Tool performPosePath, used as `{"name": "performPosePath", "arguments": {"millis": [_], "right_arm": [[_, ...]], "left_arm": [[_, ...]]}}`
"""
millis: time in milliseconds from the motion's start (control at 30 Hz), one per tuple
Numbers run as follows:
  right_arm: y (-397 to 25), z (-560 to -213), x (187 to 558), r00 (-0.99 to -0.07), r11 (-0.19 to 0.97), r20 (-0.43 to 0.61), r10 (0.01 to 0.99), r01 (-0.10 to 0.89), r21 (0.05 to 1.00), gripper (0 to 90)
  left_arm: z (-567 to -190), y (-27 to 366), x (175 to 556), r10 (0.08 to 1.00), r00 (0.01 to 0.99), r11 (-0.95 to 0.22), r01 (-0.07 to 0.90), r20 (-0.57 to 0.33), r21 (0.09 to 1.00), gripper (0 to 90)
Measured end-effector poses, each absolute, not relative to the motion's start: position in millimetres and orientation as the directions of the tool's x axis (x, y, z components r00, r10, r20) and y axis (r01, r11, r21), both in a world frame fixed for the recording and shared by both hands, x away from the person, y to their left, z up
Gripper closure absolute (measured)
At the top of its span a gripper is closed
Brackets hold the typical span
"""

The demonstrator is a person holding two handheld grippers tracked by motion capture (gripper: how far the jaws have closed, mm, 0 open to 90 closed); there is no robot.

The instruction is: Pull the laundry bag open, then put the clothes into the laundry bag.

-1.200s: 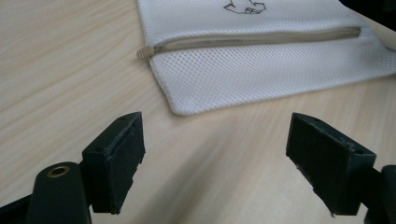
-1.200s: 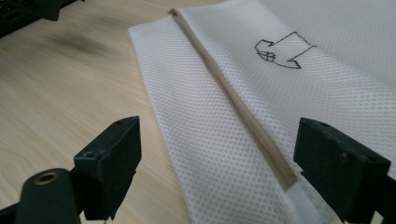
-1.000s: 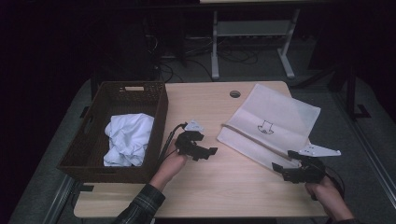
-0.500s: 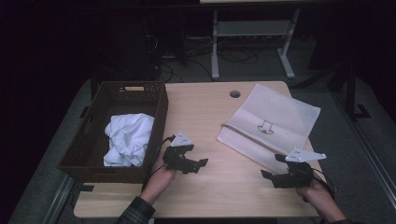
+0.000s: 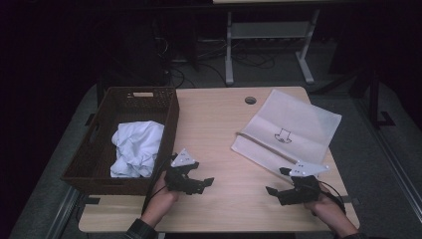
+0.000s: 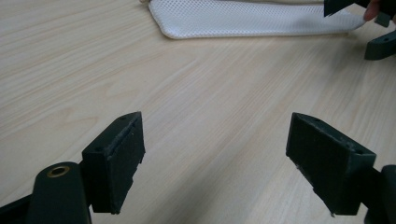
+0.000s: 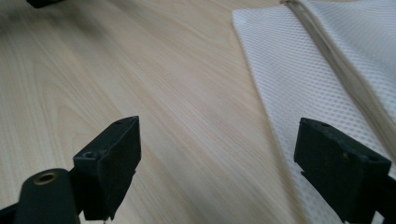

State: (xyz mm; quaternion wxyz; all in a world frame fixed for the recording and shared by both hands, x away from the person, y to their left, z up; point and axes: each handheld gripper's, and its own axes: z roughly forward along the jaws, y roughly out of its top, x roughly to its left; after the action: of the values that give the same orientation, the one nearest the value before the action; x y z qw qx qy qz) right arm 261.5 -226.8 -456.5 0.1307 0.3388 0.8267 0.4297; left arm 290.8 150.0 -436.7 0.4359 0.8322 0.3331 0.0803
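Note:
A white mesh laundry bag (image 5: 288, 130) with a zipper lies flat on the right half of the wooden table (image 5: 214, 129). A crumpled white cloth (image 5: 135, 148) sits inside the dark wicker basket (image 5: 104, 127) at the left. My left gripper (image 5: 203, 182) rests low near the table's front, just right of the basket, jaws open and empty. My right gripper (image 5: 276, 181) is open at the front right, beside the bag's near edge. In the left gripper view the bag (image 6: 247, 18) lies ahead. The right gripper view shows the bag (image 7: 327, 79) and its zipper close by on the right.
A round cable hole (image 5: 250, 100) sits at the table's far edge. Behind the table stands a metal desk frame (image 5: 268, 45) with cables on the floor. Bare wood lies between the two grippers.
Both grippers have drawn back toward the table's front edge. The right one has moved off the bag's near corner. Bag and cloth have not moved.

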Motion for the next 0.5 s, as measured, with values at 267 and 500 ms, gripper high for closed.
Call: {"name": "performPosePath", "arguments": {"millis": [267,500], "right_arm": [[-207.6,-462.8,265.3,-0.779,0.444,0.062,0.624,0.419,0.792,13.5],[-197.8,-465.4,263.7,-0.804,0.478,0.051,0.593,0.403,0.780,13.6]], "left_arm": [[-433.8,157.9,287.8,0.625,0.763,-0.380,0.482,-0.165,0.790,18.6],[-428.7,158.0,289.4,0.617,0.769,-0.375,0.475,-0.168,0.796,18.7]]}}
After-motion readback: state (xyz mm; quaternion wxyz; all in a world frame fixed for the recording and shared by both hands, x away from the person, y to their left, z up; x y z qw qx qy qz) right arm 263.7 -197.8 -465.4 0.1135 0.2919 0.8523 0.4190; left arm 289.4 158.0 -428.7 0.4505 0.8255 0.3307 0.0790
